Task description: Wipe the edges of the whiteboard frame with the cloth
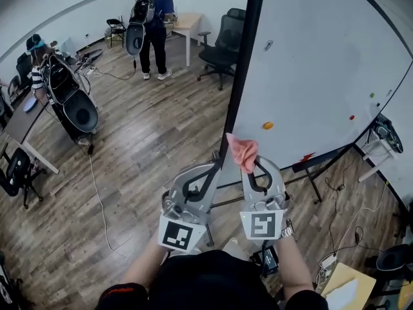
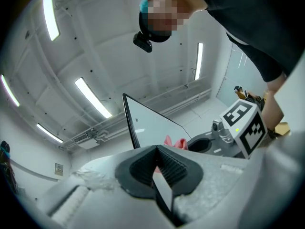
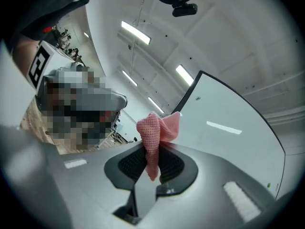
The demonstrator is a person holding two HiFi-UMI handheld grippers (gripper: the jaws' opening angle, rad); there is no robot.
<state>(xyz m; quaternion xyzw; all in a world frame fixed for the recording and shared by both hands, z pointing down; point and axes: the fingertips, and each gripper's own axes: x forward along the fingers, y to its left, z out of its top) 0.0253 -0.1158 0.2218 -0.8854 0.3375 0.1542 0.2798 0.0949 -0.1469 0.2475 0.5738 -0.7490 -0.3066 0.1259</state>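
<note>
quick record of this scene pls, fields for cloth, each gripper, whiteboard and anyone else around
right gripper: shut on a pink knitted cloth
cloth: bunched, sticking out past the right gripper
left gripper: fingers together, nothing seen between them
whiteboard: white board in a black frame; cloth beside the frame's upright edge, contact unclear
others: person at the far table; person at the left desk

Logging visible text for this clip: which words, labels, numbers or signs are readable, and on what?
No readable text in any view.
The left tool and right tool carry square marker patterns only.
The wall plaque: too small to read.
The whiteboard and the cloth: no writing.
</note>
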